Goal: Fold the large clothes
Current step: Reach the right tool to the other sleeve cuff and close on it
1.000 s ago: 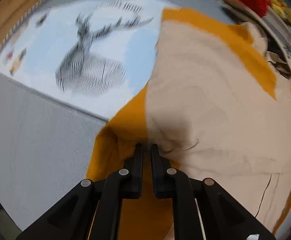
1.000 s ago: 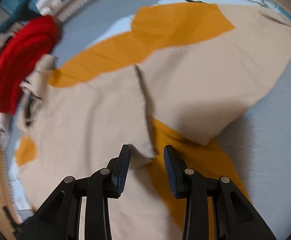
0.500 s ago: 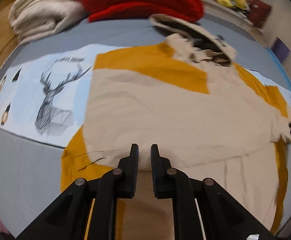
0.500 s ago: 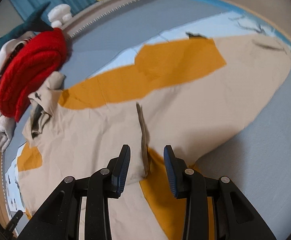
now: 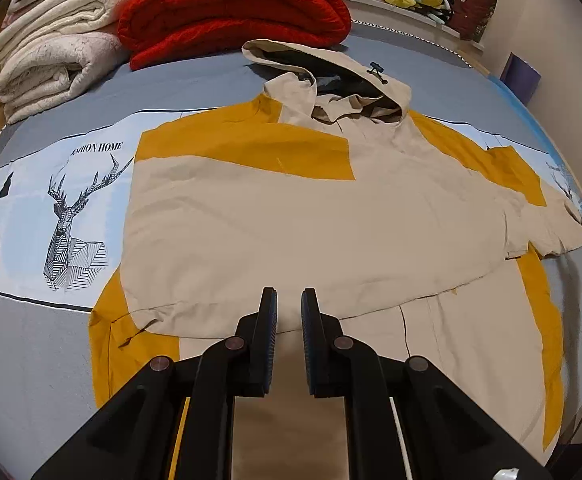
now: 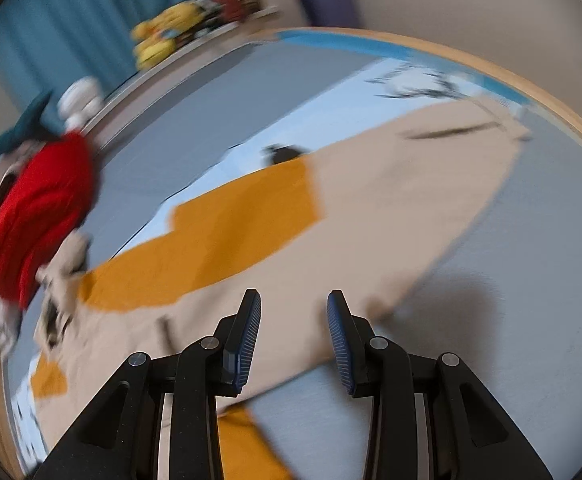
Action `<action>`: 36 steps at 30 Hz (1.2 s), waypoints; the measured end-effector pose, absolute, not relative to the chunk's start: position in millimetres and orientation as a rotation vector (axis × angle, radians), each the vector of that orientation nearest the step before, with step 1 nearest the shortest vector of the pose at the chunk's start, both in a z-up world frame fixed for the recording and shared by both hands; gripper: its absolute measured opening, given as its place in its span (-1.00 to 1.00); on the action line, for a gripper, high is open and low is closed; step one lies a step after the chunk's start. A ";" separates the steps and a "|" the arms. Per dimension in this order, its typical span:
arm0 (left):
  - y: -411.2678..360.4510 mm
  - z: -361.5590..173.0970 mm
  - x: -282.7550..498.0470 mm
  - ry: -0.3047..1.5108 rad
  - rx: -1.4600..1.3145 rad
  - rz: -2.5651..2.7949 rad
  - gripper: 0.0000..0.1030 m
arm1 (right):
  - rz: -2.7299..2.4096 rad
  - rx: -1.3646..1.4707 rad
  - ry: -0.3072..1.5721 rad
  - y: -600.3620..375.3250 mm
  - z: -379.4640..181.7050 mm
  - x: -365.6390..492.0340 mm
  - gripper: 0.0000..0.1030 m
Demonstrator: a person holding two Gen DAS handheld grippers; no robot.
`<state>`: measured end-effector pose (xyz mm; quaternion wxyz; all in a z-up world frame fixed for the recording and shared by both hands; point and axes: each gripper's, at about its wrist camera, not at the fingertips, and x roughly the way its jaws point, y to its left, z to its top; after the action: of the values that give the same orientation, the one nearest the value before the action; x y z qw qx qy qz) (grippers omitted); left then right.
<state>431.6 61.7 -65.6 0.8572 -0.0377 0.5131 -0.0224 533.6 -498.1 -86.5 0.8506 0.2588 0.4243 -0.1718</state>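
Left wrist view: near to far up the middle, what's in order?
Left tool → beige-and-mustard jacket spread flat → its hood → folded red blanket.

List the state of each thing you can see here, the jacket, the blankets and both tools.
Jacket: spread flat on the bed, one sleeve folded across the body, hood open.
Red blanket: folded, beyond the hood.
White blanket: folded, beside the red one.
Left tool: narrow gap, holding nothing.
Right tool: open, empty.
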 end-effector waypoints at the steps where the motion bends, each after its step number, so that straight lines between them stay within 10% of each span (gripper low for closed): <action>1: 62.2 -65.6 432.0 1.077 -0.082 -0.048 -0.79 | -0.380 0.567 0.886 -513.1 -88.0 528.6 -0.30; 36: 59.3 -73.2 438.4 1.078 -0.065 -0.059 -0.79 | -0.586 0.983 0.751 -752.8 -175.8 539.0 -0.44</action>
<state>438.4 59.3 -73.2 0.8574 -0.0311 0.5129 -0.0282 539.0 -752.8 -175.8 0.7748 0.4540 0.3468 -0.2708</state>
